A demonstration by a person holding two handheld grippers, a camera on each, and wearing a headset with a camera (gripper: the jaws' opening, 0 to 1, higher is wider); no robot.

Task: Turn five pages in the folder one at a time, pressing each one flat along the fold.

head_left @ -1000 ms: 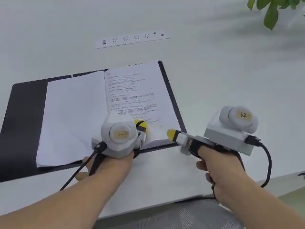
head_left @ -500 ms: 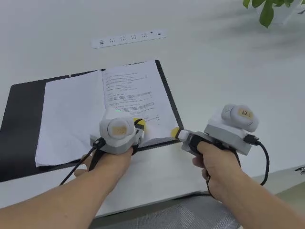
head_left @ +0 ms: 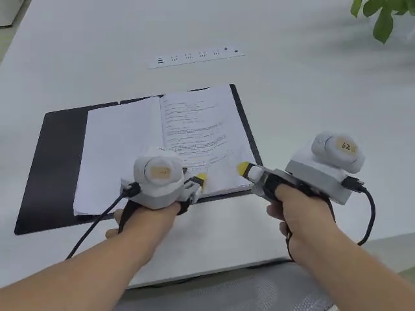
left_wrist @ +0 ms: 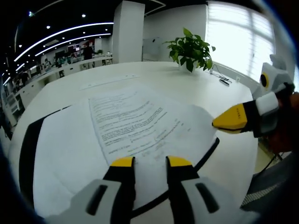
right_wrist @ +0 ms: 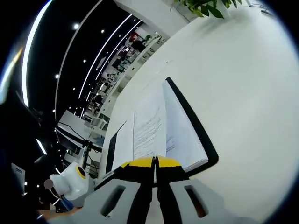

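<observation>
The black folder (head_left: pixel 52 168) lies open on the white table, with a blank sheet (head_left: pixel 120 155) on its left and a printed page (head_left: pixel 201 136) on its right. My left gripper (head_left: pixel 201 176) hovers at the printed page's near edge. Its yellow-tipped jaws (left_wrist: pixel 151 162) stand a little apart with nothing between them, over the printed page (left_wrist: pixel 131 121). My right gripper (head_left: pixel 243 169) is shut at the page's near right corner, and its jaws (right_wrist: pixel 155 162) touch each other just before the folder (right_wrist: pixel 187 116). The right gripper (left_wrist: pixel 233 119) also enters the left gripper view from the right.
A white power strip (head_left: pixel 198 56) lies on the table beyond the folder. A green plant (head_left: pixel 382 16) stands at the far right and shows as a plant (left_wrist: pixel 189 49) in the left gripper view. Bare table surrounds the folder; its near edge (head_left: pixel 214 262) runs under my forearms.
The head camera has shifted, so the folder sits further right in the picture. Both grippers stay at the printed page's near edge; the right tip has edged slightly over the corner.
</observation>
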